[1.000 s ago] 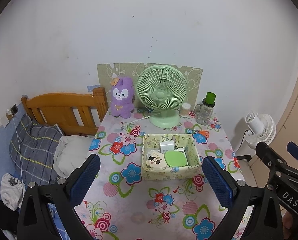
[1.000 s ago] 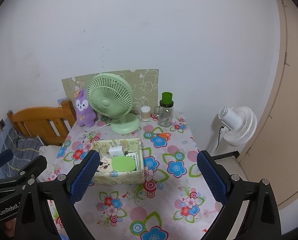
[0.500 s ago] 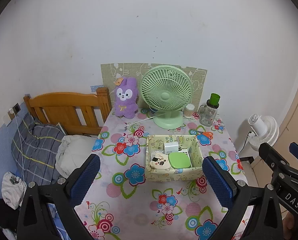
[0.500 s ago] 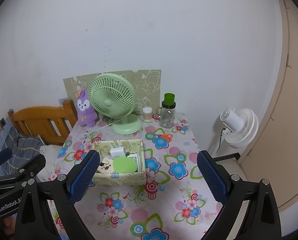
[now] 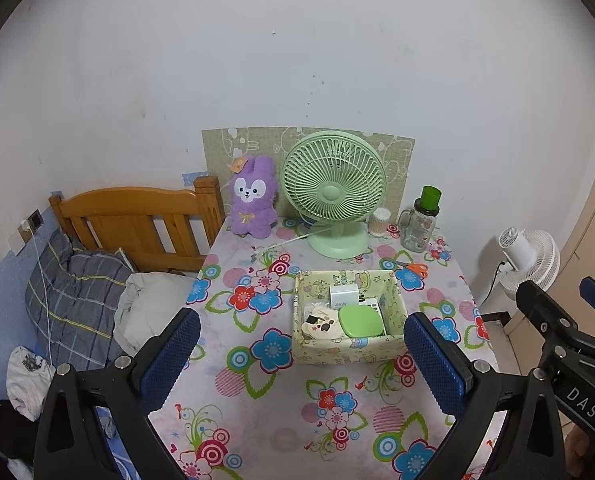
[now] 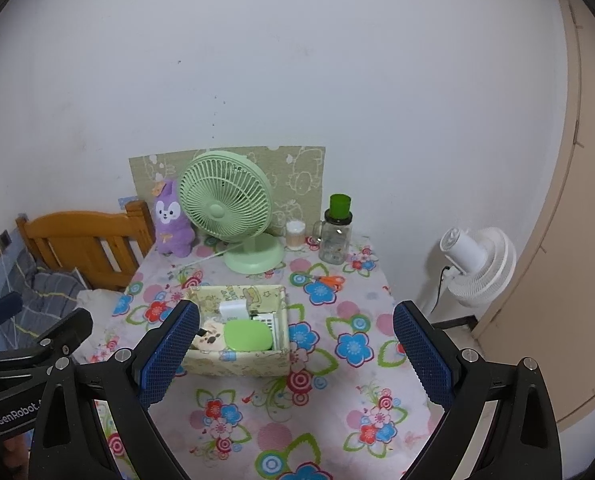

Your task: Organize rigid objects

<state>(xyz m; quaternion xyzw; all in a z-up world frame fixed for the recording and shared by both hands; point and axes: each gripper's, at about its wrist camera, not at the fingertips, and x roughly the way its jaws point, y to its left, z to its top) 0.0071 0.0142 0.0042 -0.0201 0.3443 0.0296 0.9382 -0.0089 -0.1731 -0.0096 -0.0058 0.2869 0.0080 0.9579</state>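
Note:
A pale yellow patterned box [image 5: 347,347] [image 6: 237,358] stands mid-table on the floral cloth. It holds a green rounded case [image 5: 359,320] [image 6: 246,334], a white charger [image 5: 344,295] [image 6: 233,310], a cream patterned item [image 5: 321,322] and a white slatted item [image 6: 268,322]. Orange-handled scissors [image 5: 407,266] [image 6: 326,279] lie behind the box. My left gripper [image 5: 299,364] is open and empty, high above the table's near part. My right gripper [image 6: 295,356] is open and empty, held likewise.
At the table's back stand a green desk fan [image 5: 333,192] [image 6: 227,204], a purple plush rabbit [image 5: 253,196], a small jar [image 5: 379,222] and a green-lidded bottle [image 5: 421,220]. A wooden bed [image 5: 137,220] is left, a white floor fan [image 5: 529,256] right.
Both grippers have drawn back and risen a little, so the table looks smaller and lower in both views. Both stay open and empty. Nothing on the table has moved.

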